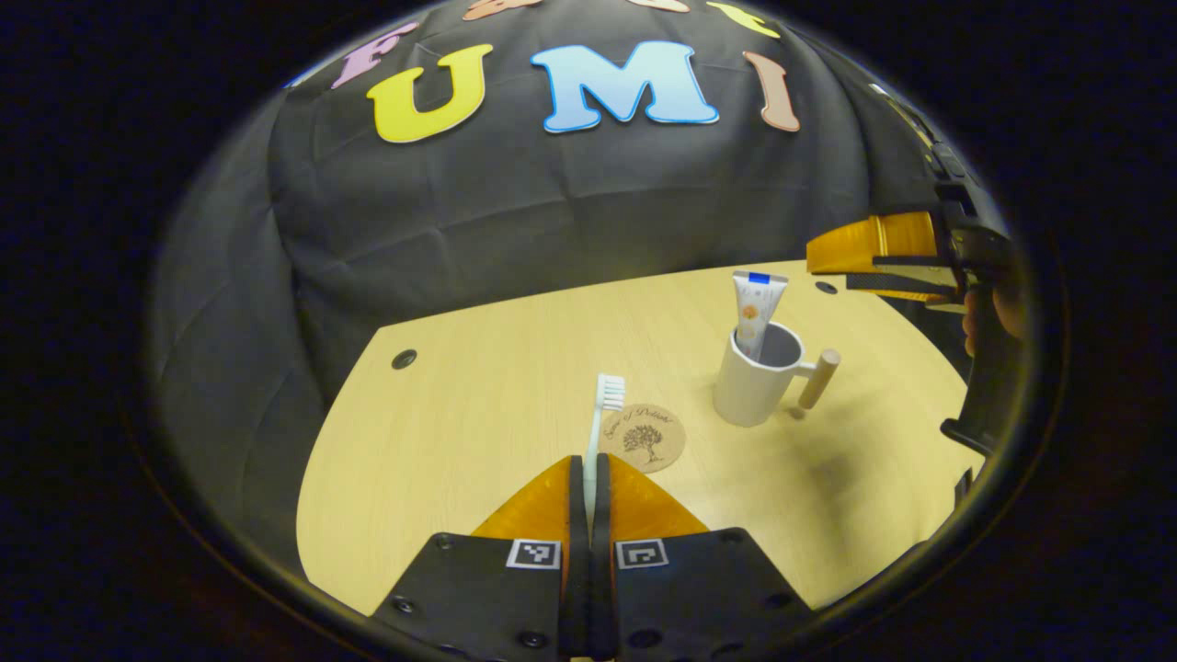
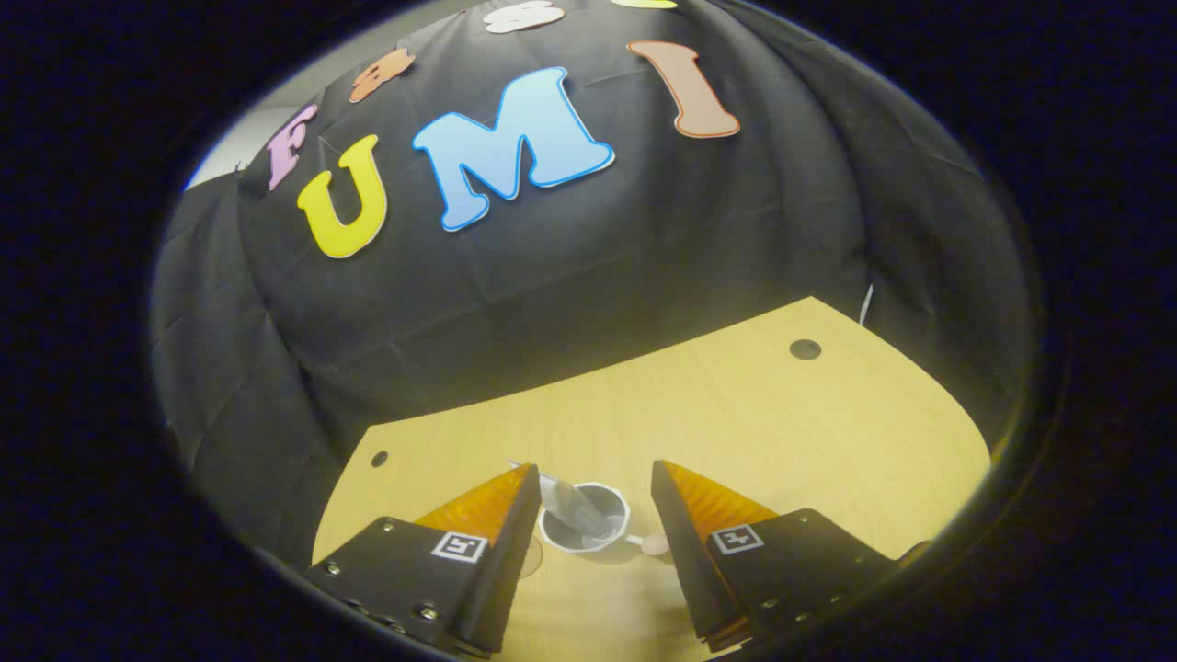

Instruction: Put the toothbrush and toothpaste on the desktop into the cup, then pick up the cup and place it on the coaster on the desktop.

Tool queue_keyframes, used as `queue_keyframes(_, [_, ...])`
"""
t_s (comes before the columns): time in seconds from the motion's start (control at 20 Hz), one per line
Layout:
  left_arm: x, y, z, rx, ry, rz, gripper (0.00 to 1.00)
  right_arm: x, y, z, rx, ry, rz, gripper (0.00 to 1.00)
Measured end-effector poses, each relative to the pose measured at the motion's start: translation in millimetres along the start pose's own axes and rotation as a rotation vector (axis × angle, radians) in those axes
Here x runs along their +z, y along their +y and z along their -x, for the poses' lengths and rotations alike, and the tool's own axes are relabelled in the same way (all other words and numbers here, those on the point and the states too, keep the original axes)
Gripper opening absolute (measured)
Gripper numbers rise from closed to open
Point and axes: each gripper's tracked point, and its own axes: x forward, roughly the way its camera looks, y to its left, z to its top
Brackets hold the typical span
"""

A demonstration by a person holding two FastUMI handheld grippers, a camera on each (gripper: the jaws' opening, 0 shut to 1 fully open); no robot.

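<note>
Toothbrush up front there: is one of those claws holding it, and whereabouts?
Yes. The left gripper is shut on the toothbrush, gripping its handle, bristles pointing away. The right gripper holds nothing, jaws open above the cup.

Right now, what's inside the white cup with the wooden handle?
The white cup with the wooden handle holds a white toothpaste tube, standing tilted with its top above the rim. The cup's wall hides the tube's lower end and the bottom of the cup.
</note>
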Motion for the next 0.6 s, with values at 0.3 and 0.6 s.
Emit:
queue_keyframes(0.3, [49,-31,-3,-0.052,-0.132,-0.074,0.08,-9,-34,22,-0.054,0.013,-0.012,0.73])
queue_keyframes(0.6, [90,-84,-15,-0.139,-0.231,-0.142,0.08,-9,-67,39,-0.113,0.013,-0.027,0.73])
